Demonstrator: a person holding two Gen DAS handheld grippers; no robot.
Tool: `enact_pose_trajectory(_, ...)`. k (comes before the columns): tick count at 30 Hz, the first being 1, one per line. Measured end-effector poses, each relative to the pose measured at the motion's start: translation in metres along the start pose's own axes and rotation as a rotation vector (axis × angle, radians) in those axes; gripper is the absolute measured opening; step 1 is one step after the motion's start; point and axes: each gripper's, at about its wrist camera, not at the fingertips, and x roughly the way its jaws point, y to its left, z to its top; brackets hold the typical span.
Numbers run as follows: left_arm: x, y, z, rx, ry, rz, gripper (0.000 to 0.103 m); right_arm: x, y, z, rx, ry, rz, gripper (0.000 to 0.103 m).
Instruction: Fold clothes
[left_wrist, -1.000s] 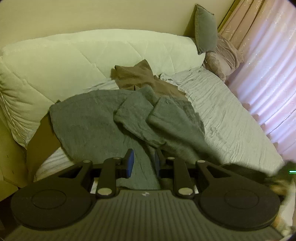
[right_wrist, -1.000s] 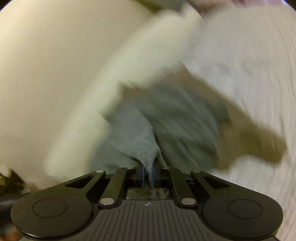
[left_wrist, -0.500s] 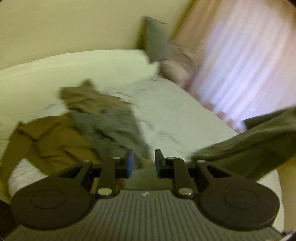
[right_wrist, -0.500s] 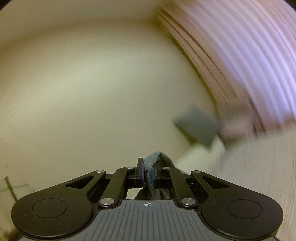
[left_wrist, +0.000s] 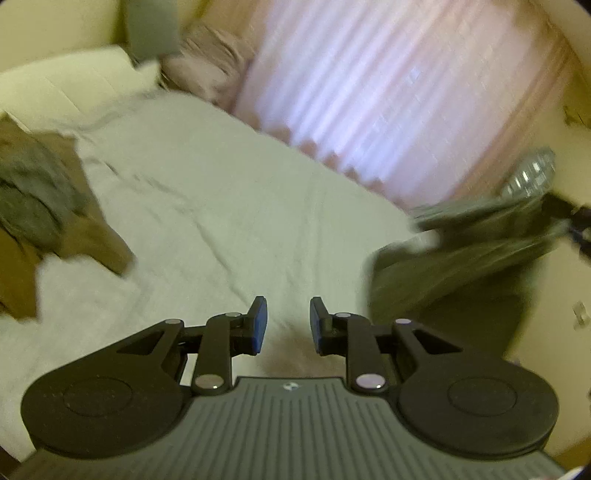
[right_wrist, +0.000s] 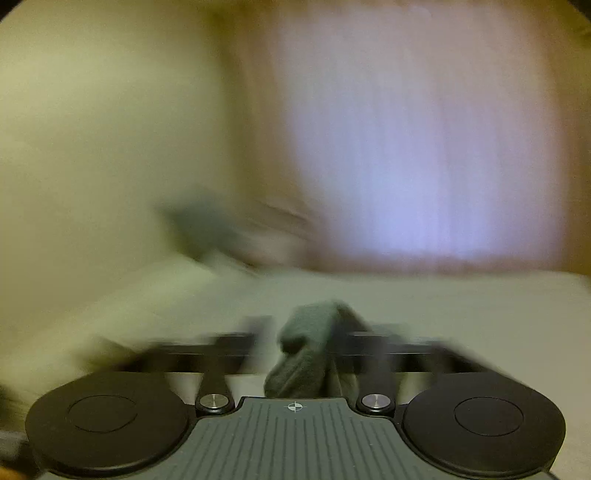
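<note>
Left wrist view is showing the left gripper (left_wrist: 284, 319) hanging over the pale bed (left_wrist: 229, 206), jaws apart and empty. No writing is legible. A grey garment (left_wrist: 454, 254) is streaking past at right, blurred. On the right wrist view the right gripper (right_wrist: 306, 332) is smearing as its jaws are opening, grey cloth sitting between them.

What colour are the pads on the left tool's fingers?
Blue pads on black fingers, clearest in the left wrist view.
</note>
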Motion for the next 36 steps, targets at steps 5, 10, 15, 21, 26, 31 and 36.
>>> enact_pose_trajectory(5, 0.025, -0.053, -0.033, 0.109, 0.133, -0.042, 0.021, -0.046, -0.067, -0.069, 0.15, 0.126, -0.209, 0.079)
enact_pose_trajectory(10, 0.038, -0.091, -0.057, 0.245, 0.218, -0.099, 0.023, -0.101, -0.087, -0.14, 0.279, 0.252, -0.322, 0.079)
enact_pose_trajectory(15, 0.04, -0.111, -0.074, 0.374, 0.299, -0.155, 0.024, -0.133, -0.086, -0.169, 0.408, 0.344, -0.429, 0.079)
enact_pose_trajectory(21, 0.036, -0.114, -0.093, 0.479, 0.374, -0.181, 0.028, -0.149, -0.044, -0.176, 0.467, 0.389, -0.492, 0.079)
enact_pose_trajectory(26, 0.03, -0.109, -0.114, 0.546, 0.419, -0.19, 0.028, -0.162, -0.022, -0.197, 0.527, 0.423, -0.545, 0.079)
enact_pose_trajectory(31, 0.033, -0.102, -0.125, 0.594, 0.448, -0.189, 0.028, -0.17, 0.004, -0.208, 0.569, 0.47, -0.581, 0.079)
enact_pose_trajectory(36, 0.032, -0.1, -0.122, 0.61, 0.454, -0.189, 0.03, -0.171, 0.016, -0.209, 0.57, 0.48, -0.581, 0.079)
